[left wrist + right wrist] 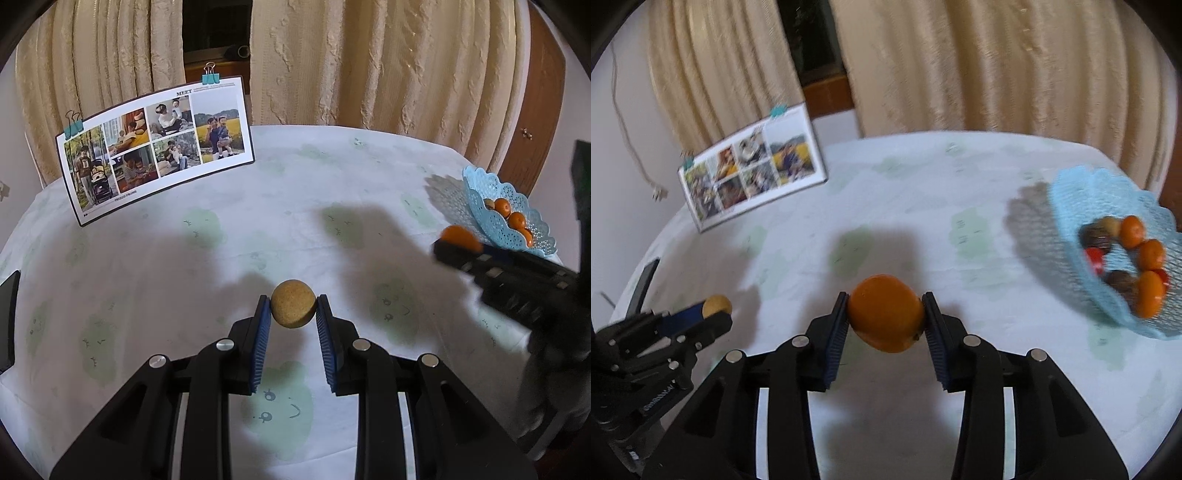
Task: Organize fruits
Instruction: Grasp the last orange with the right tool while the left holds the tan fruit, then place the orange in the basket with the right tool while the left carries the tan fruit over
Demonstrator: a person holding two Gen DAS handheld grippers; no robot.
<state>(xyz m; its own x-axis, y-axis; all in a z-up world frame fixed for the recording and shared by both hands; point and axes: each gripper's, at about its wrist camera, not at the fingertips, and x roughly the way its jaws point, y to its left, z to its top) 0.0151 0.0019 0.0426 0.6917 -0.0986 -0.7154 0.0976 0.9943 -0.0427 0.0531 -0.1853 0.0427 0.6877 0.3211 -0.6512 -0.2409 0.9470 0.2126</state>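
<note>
My left gripper [293, 308] is shut on a small round tan fruit [293, 303], held above the tablecloth. In the right wrist view that same gripper [714, 312] sits at the lower left with the tan fruit [717, 305] at its tip. My right gripper [886, 314] is shut on an orange [886, 313], lifted off the table. From the left wrist view the right gripper [454, 245] reaches in from the right with the orange [460, 236] just short of the blue lace basket [476, 184]. The basket [1067, 206] holds several oranges, brown fruits and red ones.
A photo collage card [155, 147] with teal binder clips stands at the back left of the round table [332, 177]. Beige curtains hang behind. A dark flat object [9, 321] lies at the left table edge. The basket sits near the right edge.
</note>
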